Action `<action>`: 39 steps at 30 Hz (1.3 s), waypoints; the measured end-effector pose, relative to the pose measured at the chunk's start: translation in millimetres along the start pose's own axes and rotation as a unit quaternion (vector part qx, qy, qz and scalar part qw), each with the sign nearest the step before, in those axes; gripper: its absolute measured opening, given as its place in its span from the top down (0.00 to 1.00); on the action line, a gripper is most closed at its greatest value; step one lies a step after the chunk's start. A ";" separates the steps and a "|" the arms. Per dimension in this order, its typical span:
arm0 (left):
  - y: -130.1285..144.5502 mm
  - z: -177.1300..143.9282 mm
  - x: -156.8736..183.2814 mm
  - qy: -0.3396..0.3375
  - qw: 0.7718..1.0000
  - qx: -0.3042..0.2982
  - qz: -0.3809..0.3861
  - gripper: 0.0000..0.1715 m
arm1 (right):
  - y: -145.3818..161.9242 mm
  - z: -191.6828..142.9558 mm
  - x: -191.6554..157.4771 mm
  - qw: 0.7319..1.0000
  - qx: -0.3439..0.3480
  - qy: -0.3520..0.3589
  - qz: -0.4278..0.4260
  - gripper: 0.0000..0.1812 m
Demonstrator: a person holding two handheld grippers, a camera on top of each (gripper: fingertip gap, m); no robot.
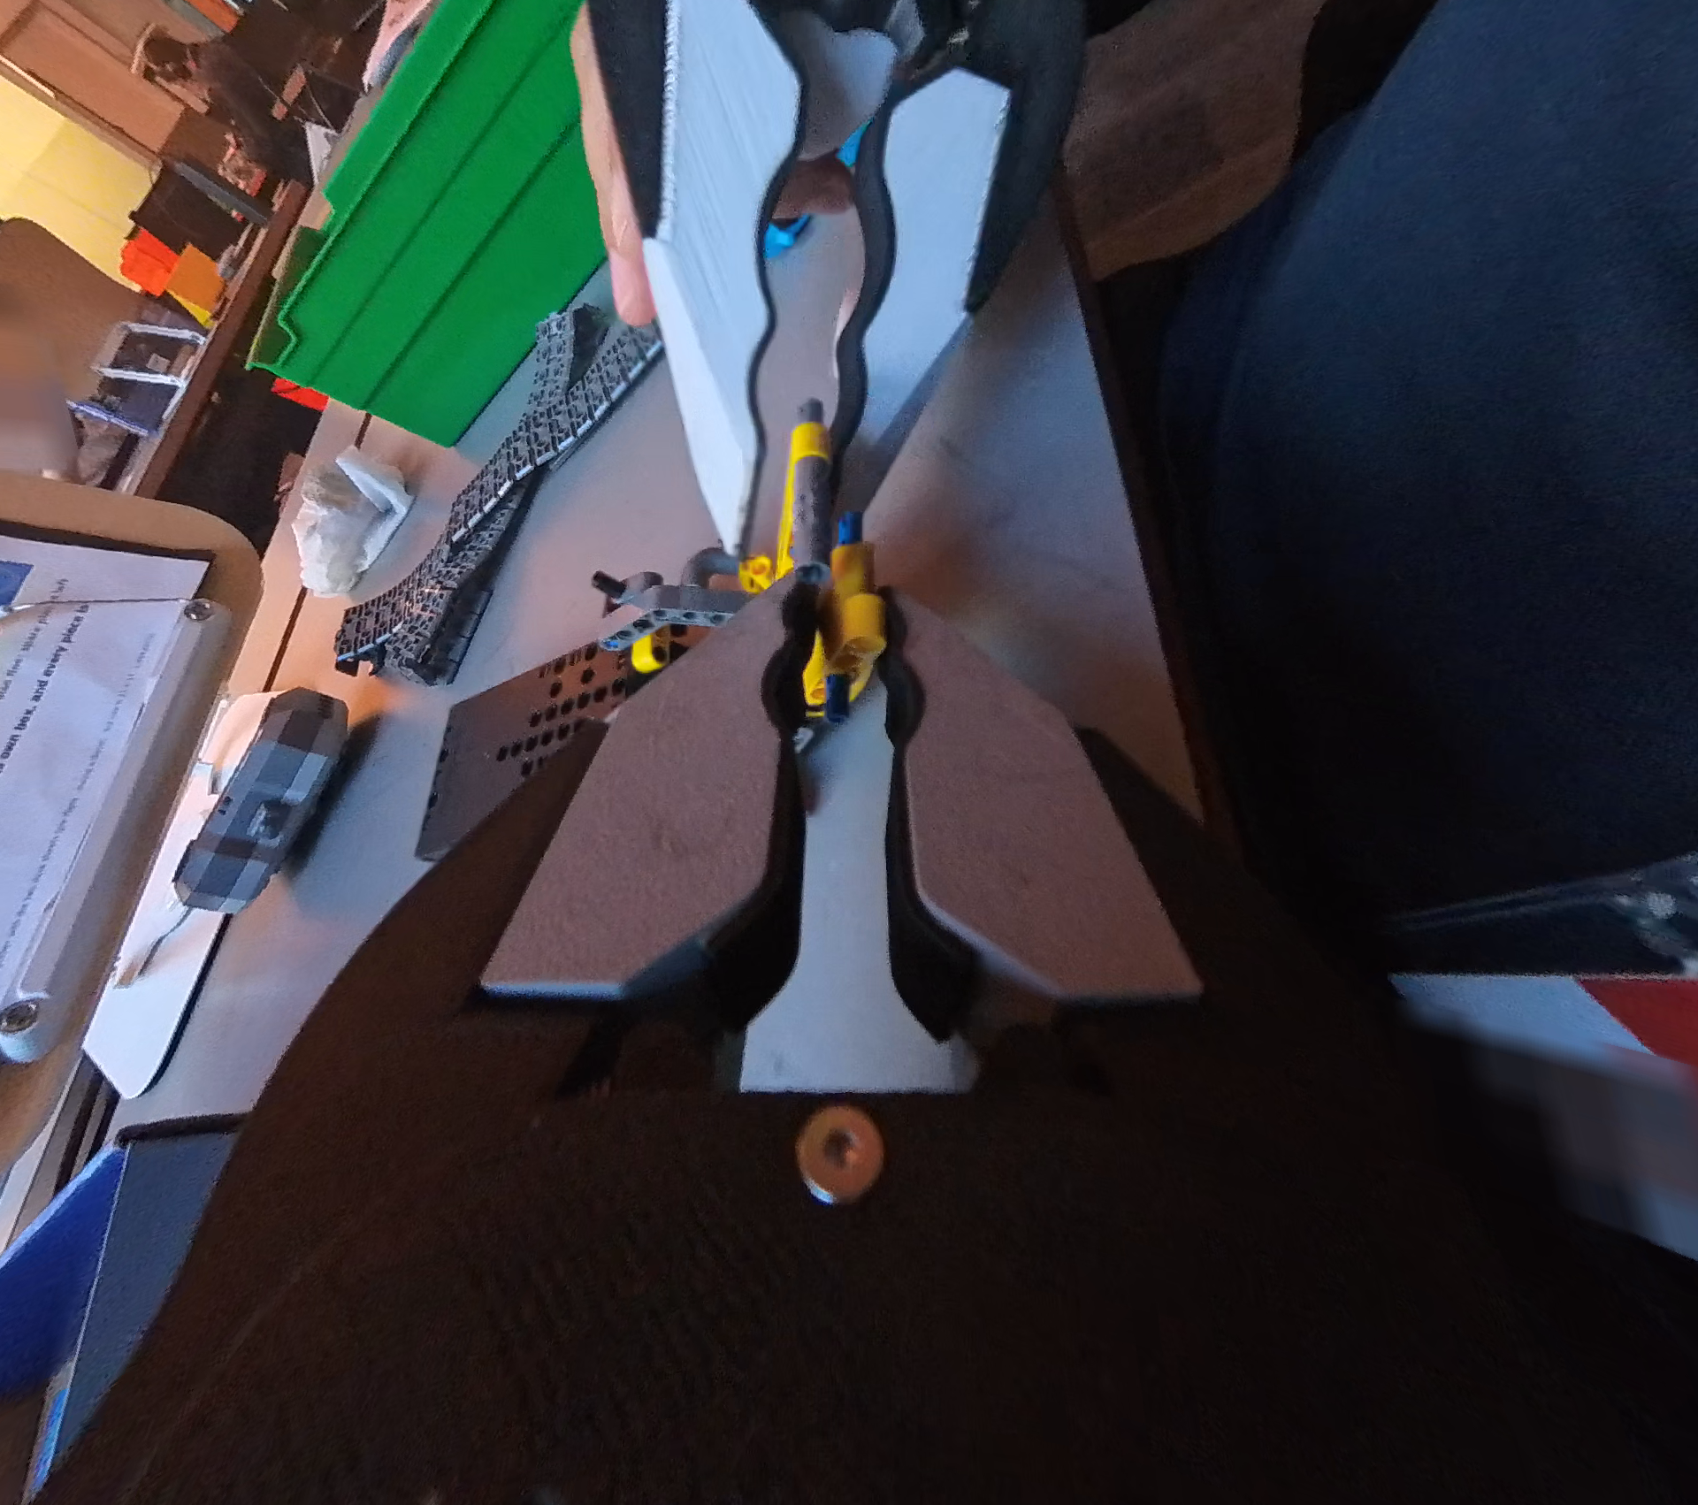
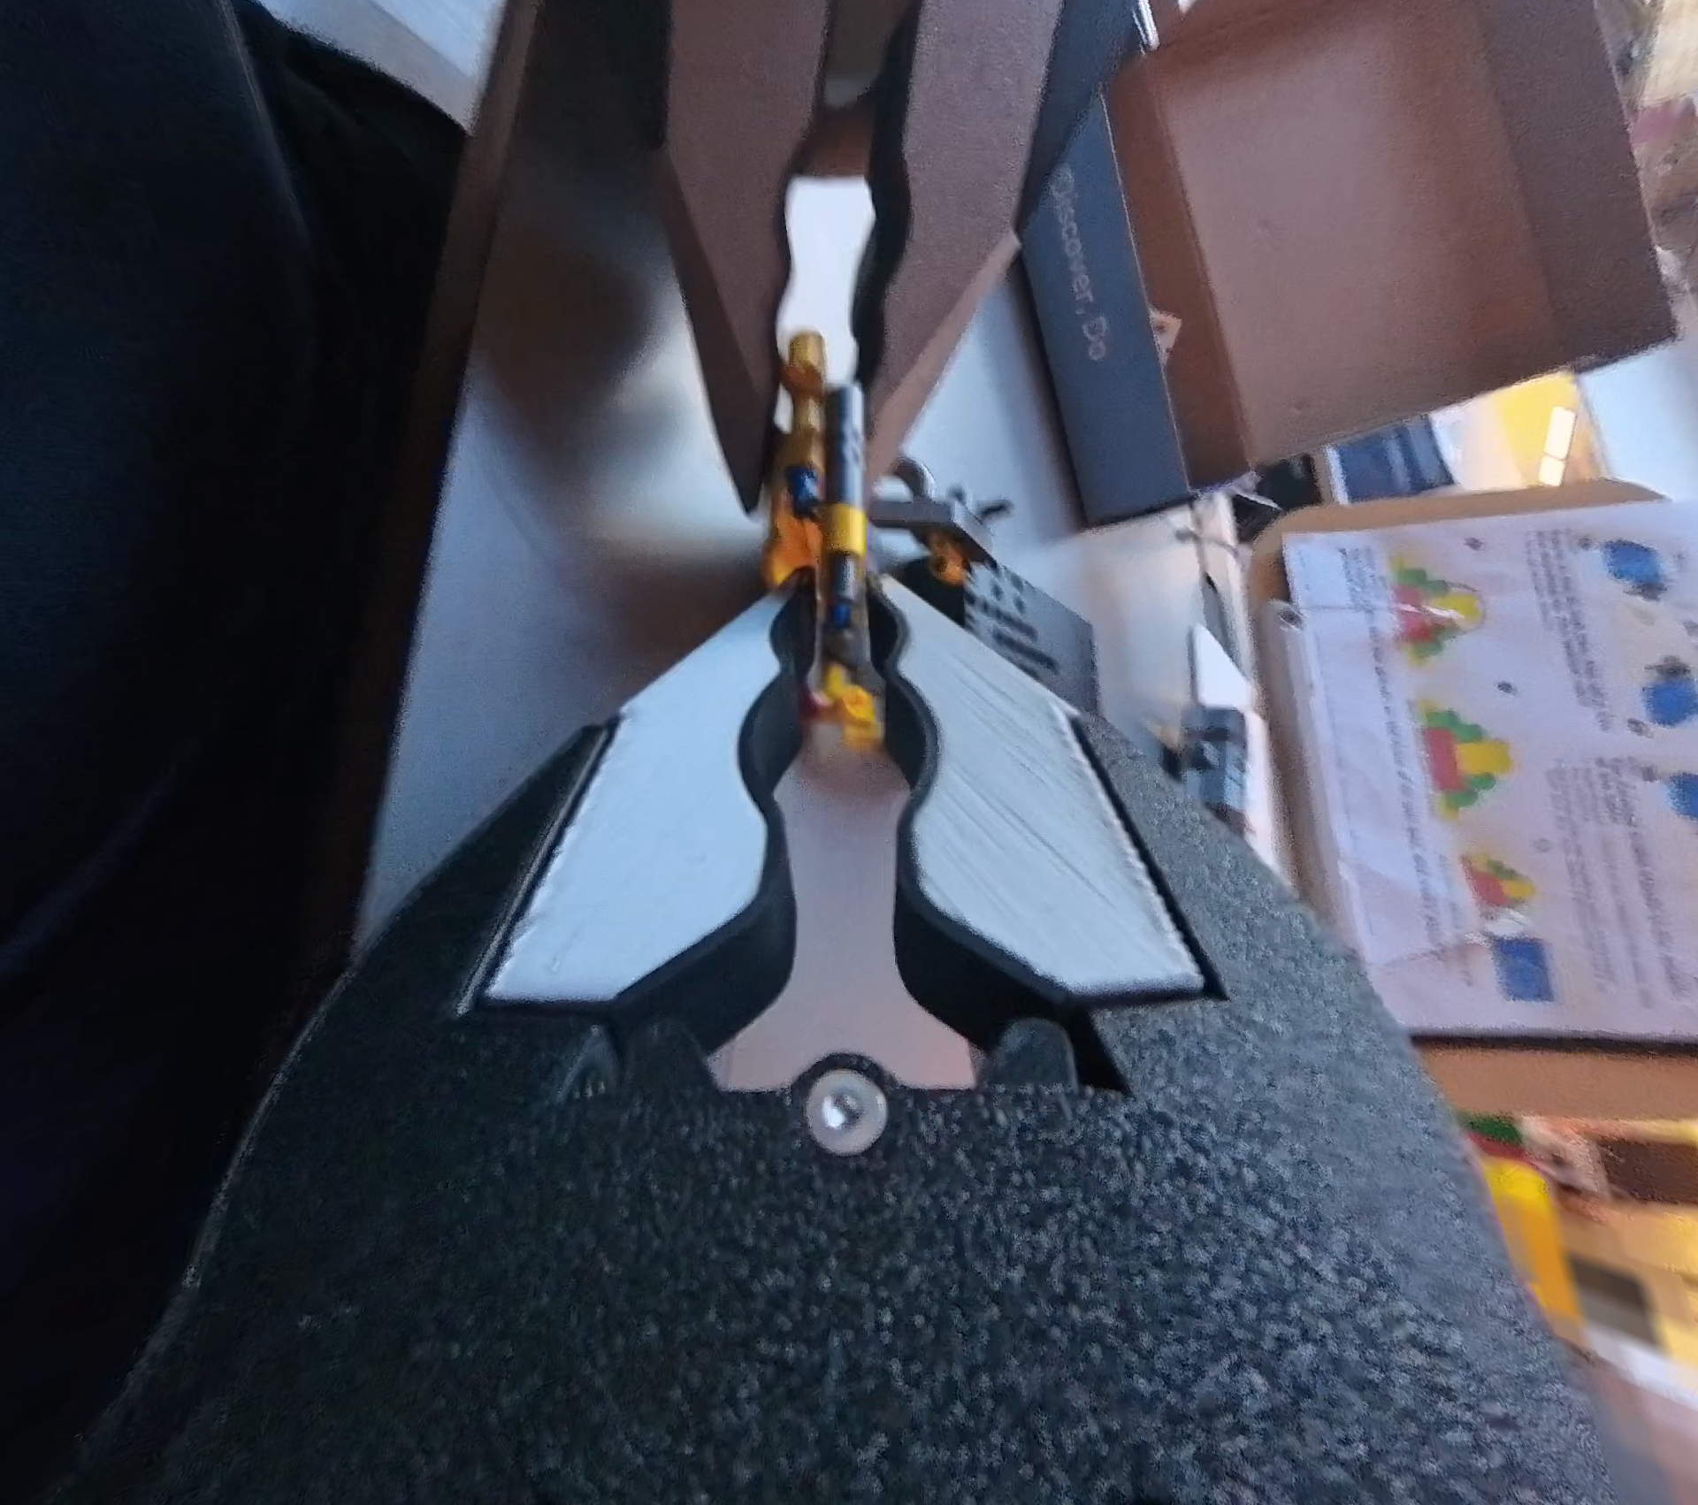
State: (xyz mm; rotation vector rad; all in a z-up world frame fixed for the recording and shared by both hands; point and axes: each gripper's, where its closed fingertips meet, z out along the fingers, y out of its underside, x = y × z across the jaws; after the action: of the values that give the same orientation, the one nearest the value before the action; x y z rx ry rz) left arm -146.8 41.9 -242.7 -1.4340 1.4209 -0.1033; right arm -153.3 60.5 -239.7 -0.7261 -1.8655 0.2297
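Observation:
A small building-toy assembly of yellow connectors, blue pins and a grey axle is held above the grey table between both grippers. My left gripper, with brownish pads, is shut on its near yellow end. My right gripper, with white pads, comes in from the far side, shut on the axle end. In the right wrist view, my right gripper clamps the assembly and the left gripper faces it from above. A grey angled beam hangs off the assembly's left side.
A black perforated plate, black track links, a crumpled plastic bag and a grey block lie to the left. A green bin stands behind. A cardboard box, dark box and printed sheet also show. A person's dark clothing borders the table edge. Less than 4 cm separates the two grippers' tips.

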 end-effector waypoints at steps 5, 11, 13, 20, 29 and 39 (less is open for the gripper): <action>-10.7 -1.0 4.1 0.037 0.998 0.025 -0.039 0.93 | 0.8 -4.5 -3.0 0.998 0.004 -0.048 0.047 0.91; -9.3 -2.6 3.6 0.037 0.998 0.025 -0.038 0.93 | 1.5 5.8 -10.5 0.998 -0.005 -0.047 0.035 0.96; 2.2 -1.2 0.7 0.022 0.999 -0.009 -0.031 0.91 | 2.6 8.5 -7.7 0.998 0.001 -0.034 0.053 0.98; 18.7 7.0 -8.5 -0.019 0.997 -0.073 -0.001 0.87 | 0.4 6.7 -5.1 0.987 0.031 -0.068 0.139 0.98; 20.0 9.9 -10.3 -0.010 0.996 -0.081 -0.029 0.92 | 1.6 9.9 -1.8 0.987 0.028 -0.061 0.144 0.98; 13.9 4.5 -28.1 -0.004 0.976 -0.042 -0.212 0.91 | 5.2 2.3 13.8 0.977 0.047 -0.040 0.202 0.98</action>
State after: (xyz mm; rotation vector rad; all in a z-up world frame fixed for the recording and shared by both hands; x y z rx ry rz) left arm -161.1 69.8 -237.9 -1.7899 1.1049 -0.3099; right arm -156.8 73.0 -232.5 -1.0384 -1.7537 0.6115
